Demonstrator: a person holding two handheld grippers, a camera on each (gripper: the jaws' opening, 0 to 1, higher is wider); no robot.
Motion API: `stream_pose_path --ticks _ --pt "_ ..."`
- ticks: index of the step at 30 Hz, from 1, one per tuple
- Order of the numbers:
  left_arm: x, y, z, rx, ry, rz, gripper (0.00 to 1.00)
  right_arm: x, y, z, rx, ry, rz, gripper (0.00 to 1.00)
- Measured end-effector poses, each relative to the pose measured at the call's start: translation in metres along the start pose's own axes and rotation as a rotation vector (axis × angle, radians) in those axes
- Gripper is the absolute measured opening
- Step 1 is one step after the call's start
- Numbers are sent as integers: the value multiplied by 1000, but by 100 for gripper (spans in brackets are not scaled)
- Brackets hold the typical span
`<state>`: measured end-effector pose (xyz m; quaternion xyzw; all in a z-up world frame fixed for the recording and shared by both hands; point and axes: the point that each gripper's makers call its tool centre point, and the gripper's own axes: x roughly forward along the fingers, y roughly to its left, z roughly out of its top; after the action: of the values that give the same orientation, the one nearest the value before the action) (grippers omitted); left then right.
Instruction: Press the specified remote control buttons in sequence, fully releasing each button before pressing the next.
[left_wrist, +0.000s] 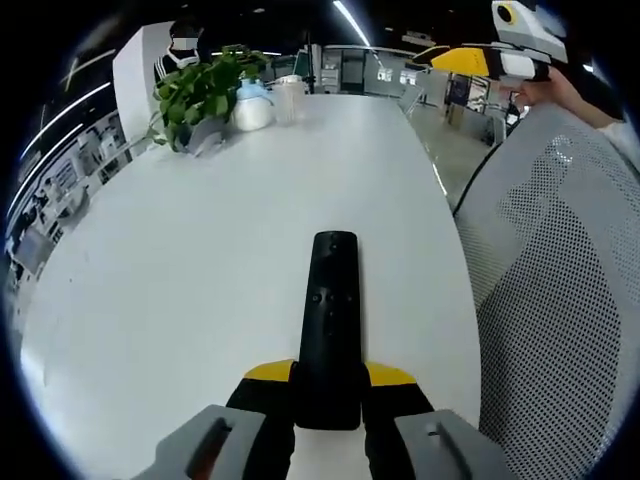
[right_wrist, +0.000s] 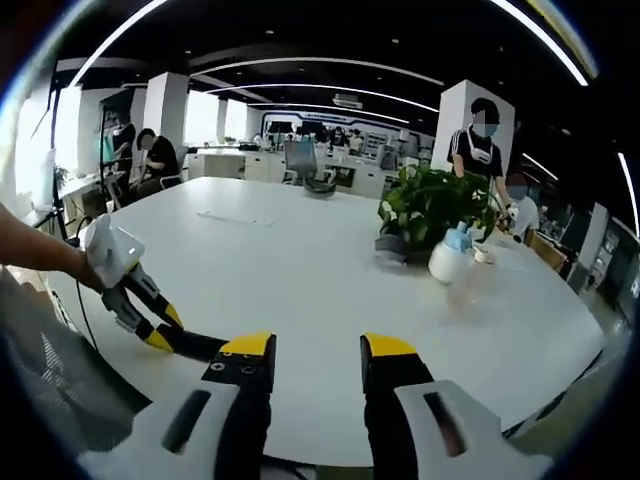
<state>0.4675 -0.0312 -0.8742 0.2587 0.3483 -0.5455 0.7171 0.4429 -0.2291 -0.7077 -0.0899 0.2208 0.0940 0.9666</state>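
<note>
On the white tabletop (left_wrist: 200, 260), well short of the potted plant (left_wrist: 200, 95), the left tongs (left_wrist: 328, 385) clamp the near end of a black remote (left_wrist: 330, 320). Rigid, light and smooth, it likely needs this end grip. The right tongs (right_wrist: 317, 362) hang open, empty. Button markings are unreadable.

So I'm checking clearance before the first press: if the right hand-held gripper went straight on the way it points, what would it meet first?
Probably bare white table. The right hand-held gripper is open and aims between the left hand-held gripper and the potted plant; depth is uncertain.
</note>
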Motion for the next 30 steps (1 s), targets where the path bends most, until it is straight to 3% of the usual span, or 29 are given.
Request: stream_pose_path --ticks 3,6,16,30 --pt "0 3 0 0 -4 -1 25 1 -2 -1 10 4 -9 44" --pt "-1 7 0 -4 -12 1 25 3 0 -10 18 62 0 47" --pt "0 13 1 5 -4 -4 25 3 -4 -10 2 60 -28 64" --pt "2 22 4 3 -3 0 25 3 -6 -15 20 86 -33 57"
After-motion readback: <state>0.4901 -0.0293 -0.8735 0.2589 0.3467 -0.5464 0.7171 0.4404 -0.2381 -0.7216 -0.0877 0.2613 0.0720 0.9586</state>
